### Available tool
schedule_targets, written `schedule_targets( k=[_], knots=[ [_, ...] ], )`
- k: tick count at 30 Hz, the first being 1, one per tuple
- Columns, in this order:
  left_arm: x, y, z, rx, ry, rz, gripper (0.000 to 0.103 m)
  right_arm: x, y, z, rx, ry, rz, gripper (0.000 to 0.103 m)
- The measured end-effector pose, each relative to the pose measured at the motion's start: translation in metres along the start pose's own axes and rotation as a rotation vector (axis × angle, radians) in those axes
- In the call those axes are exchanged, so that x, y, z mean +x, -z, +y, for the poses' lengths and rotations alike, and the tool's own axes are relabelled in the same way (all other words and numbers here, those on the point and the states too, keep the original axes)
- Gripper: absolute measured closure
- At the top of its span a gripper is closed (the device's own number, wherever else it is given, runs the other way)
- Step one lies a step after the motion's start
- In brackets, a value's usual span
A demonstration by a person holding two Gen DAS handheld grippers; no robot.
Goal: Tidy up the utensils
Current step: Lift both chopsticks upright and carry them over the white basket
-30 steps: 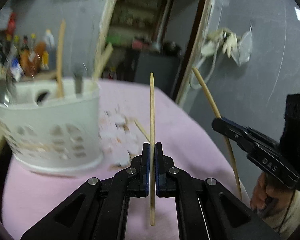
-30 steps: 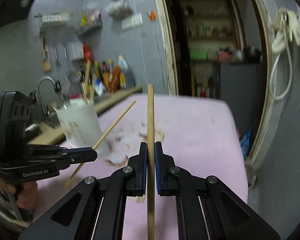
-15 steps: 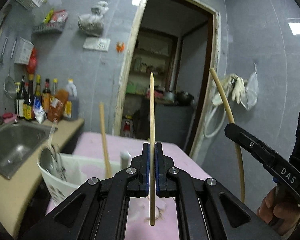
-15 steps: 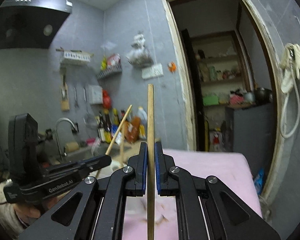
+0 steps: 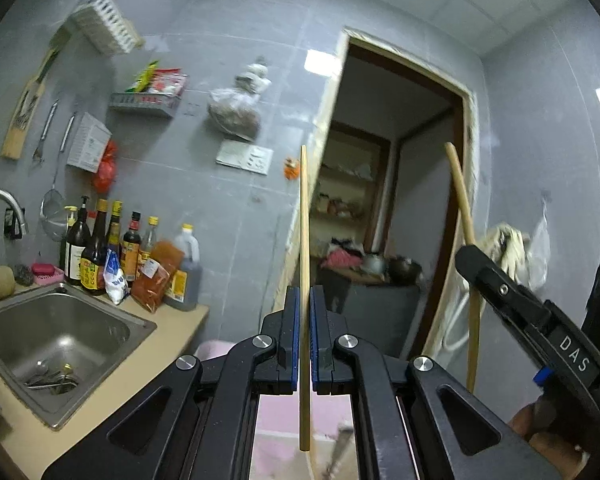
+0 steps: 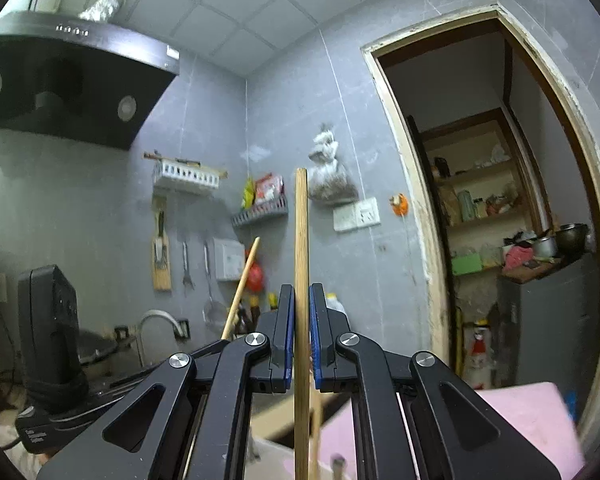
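One thin wooden chopstick (image 5: 305,264) is clamped upright in each black two-finger gripper (image 5: 305,336); either could get dropped if tilted carelessly.

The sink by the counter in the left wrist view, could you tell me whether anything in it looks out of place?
Yes: a few metal utensils lie loose in a heap at the bottom of the sink, not stood up in any holder. Otherwise, each gripper is shut on one upright chopstick: left, right.
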State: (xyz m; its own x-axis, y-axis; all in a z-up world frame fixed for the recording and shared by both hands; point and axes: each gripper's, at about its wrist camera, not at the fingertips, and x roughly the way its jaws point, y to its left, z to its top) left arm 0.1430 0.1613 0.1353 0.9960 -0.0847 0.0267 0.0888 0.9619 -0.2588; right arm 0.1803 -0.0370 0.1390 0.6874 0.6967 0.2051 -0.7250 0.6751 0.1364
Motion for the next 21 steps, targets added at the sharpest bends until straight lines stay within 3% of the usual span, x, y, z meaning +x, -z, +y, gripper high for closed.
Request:
schedule_targets(
  k=[8,13,21],
  knots=[
    [0.013,0.010,0.068,-0.220,0.017,-0.012,0.101,0.022,0.021,-0.010,0.047,-0.001,-0.095,0.098],
    [0.008,0.019,0.080,-0.258,0.001,-0.049,0.101,0.025,0.036,-0.014,0.039,0.048,-0.093,0.098],
    [0.006,0.037,0.070,-0.237,-0.007,-0.056,0.101,0.031,0.059,-0.024,0.066,0.058,-0.062,0.098]
  ],
)
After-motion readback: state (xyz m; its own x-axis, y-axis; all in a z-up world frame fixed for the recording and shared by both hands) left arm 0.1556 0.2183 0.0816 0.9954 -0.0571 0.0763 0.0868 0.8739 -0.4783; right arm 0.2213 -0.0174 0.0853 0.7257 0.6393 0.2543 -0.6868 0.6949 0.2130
